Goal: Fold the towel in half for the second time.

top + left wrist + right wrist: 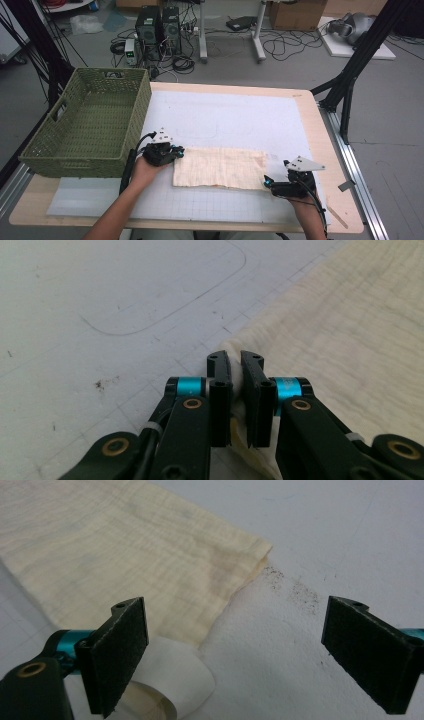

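While the folded cream cloth lies flat on the white mat in the lower middle of the high view, its left end is pinched by the left gripper; in the left gripper view the fingers are seen drawn narrow with a corner of the cloth caught between them. The right gripper is held at the cloth's lower right corner, and in the right gripper view its fingers are spread wide, with the cloth's edge lying ahead of them in the upper left of the frame and a white tag showing beside the left finger.

The step in hand is judged to be the taking of the second corner, so that the cloth can be lifted or folded evenly. It would be done well if the right fingers were brought low over the corner, one set under all layers and one above, before being closed. The left hold should be kept firm but not pulled, lest the cloth be dragged off square. The green woven basket at the left of the bench is well apart from the cloth.
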